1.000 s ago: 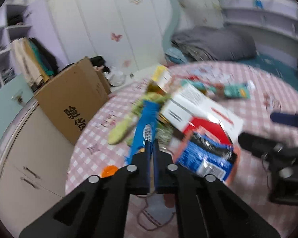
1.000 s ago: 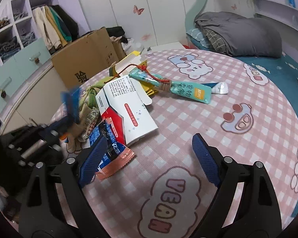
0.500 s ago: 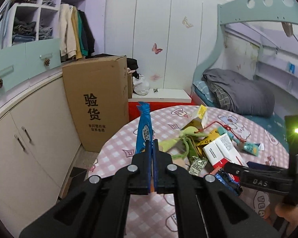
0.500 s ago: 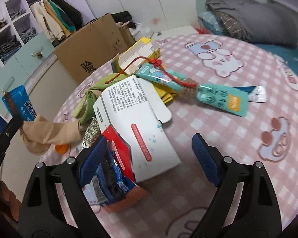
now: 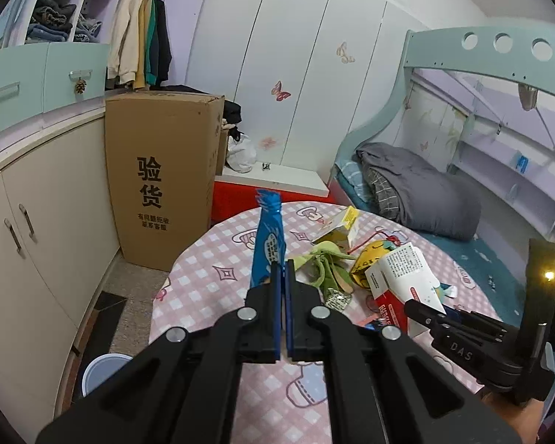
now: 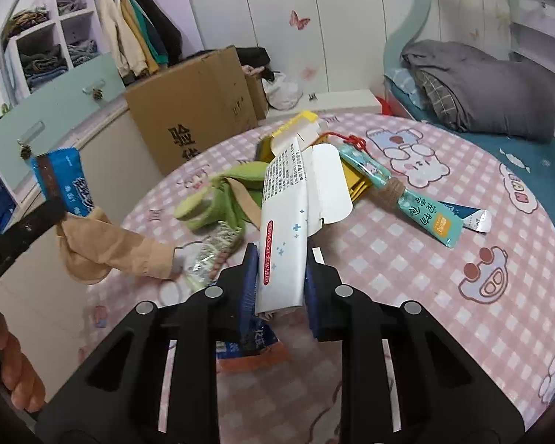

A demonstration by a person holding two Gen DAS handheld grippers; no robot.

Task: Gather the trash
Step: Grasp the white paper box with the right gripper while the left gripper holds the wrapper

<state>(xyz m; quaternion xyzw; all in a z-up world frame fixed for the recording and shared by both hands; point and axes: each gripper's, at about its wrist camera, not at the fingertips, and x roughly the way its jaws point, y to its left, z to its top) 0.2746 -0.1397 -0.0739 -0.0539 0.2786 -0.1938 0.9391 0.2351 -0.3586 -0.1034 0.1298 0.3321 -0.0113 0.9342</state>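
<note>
Right gripper [image 6: 279, 277] closing on white carton [image 6: 286, 229], carton between blue finger pads, its far end raised off bench [image 6: 444, 277]. Blue-orange wrapper [image 6: 249, 351] flat under fingers. Left gripper [image 6: 51, 203] at left edge, clamped on blue snack wrapper [image 6: 64, 181], with beige stocking [image 6: 111, 255] hanging from it. On bench beyond: green plush [image 6: 222, 192], teal sachet [image 6: 421, 211], yellow box [image 6: 296, 125]. Cardboard box [image 6: 192, 111] beside bench.

Glossy blue plastic wrapper [image 5: 268, 244]; smooth white paper carton [image 6: 290, 236]; matt brown corrugated cardboard box [image 5: 159, 185]; soft pink checked cloth on the desk [image 6: 407, 277]; matt black plastic right gripper [image 6: 279, 285].
</note>
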